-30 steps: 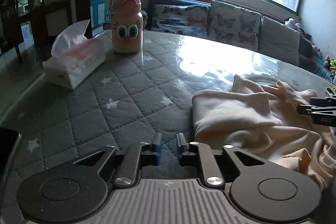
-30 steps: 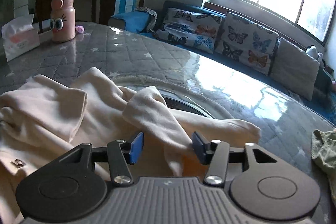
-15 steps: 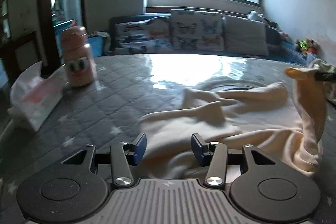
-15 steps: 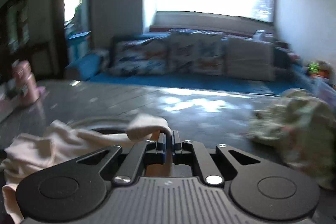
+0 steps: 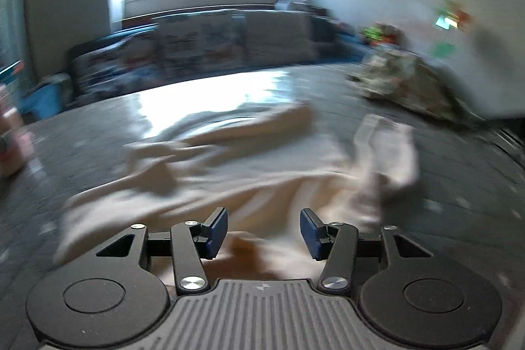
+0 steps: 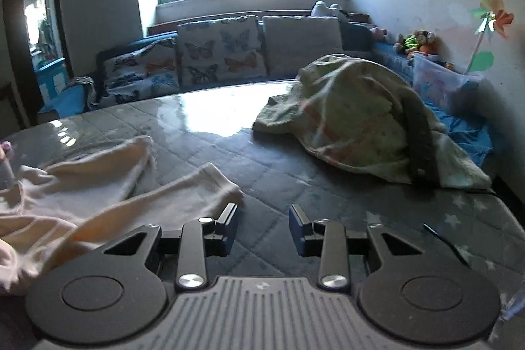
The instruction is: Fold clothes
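Note:
A cream garment [image 5: 249,173] lies spread and rumpled on the grey quilted table [image 5: 98,133]. One sleeve [image 5: 387,153] lies stretched out to its right. My left gripper [image 5: 264,230] is open and empty, low over the garment's near edge. My right gripper [image 6: 263,227] is open and empty over bare table, just right of the sleeve end [image 6: 210,186] of the cream garment [image 6: 82,186]. The left wrist view is blurred by motion.
A crumpled green patterned garment [image 6: 357,120] lies at the table's [image 6: 295,186] far right, also in the left wrist view [image 5: 410,87]. A pink bottle [image 5: 10,140] stands at the far left. A sofa with butterfly cushions [image 6: 216,51] runs behind the table.
My right gripper was shut on the sleeve half a second ago; it has let go and the sleeve now lies flat. My left gripper has opened and swung right over the garment.

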Motion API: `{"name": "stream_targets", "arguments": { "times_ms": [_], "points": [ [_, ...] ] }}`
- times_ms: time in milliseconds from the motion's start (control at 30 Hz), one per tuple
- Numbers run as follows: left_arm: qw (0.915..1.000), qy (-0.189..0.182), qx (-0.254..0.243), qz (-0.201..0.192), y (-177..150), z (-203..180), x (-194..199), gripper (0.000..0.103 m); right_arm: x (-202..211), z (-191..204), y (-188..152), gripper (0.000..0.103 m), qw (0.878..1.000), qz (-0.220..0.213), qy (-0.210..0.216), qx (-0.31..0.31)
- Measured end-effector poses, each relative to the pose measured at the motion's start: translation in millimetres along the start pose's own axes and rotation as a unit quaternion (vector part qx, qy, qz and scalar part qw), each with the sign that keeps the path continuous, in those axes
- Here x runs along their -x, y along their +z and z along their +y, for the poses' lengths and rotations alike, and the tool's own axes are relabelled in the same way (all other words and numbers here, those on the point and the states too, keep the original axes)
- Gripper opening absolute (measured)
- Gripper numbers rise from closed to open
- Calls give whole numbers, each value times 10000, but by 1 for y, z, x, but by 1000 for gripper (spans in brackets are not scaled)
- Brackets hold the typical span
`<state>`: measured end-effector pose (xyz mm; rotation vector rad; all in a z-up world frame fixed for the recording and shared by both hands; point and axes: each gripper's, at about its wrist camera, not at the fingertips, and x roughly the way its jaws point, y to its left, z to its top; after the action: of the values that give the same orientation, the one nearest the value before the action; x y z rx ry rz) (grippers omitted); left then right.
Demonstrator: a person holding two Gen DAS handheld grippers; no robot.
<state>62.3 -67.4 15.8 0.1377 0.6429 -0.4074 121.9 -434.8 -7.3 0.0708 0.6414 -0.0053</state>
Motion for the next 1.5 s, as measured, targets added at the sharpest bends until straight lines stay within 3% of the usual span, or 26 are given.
{"name": "stream_targets", "arguments": {
  "times_ms": [133,333,500,633,667,733,833,1167,1267,1400,1500],
  "points": [
    [9983,-358,-467,-7,5,-36,-10,54,-17,11,14,35,9991,39,428,16],
    [9972,-401,-591,207,8,-51,-33,53,-57,36,35,34,9963,278,783,201],
    [9963,-479,-646,309,5,-51,-43,48,-98,51,40,34,9957,477,670,429],
    [9957,-468,-696,385,3,-50,-50,35,-119,53,38,34,9956,610,574,432],
    [9956,-464,-707,403,2,-49,-51,32,-123,53,37,31,9955,632,543,450],
    [9957,-438,-694,431,2,-48,-54,20,-126,55,37,9,9960,579,419,527],
    [9959,-410,-695,404,2,-46,-55,10,-122,53,42,4,9967,492,459,456],
    [9927,-898,-786,162,-2,-53,-31,8,-27,7,62,3,9942,-695,824,-15],
    [9894,-1086,-920,274,-10,-59,-29,8,-4,-19,44,4,9964,-580,604,-123],
    [9856,-1201,-1135,361,-18,-66,-26,8,0,-38,12,7,9997,6,229,-50],
    [9849,-1215,-1167,391,-20,-68,-26,8,-5,-37,5,7,9988,184,395,-216]
  ]
}}
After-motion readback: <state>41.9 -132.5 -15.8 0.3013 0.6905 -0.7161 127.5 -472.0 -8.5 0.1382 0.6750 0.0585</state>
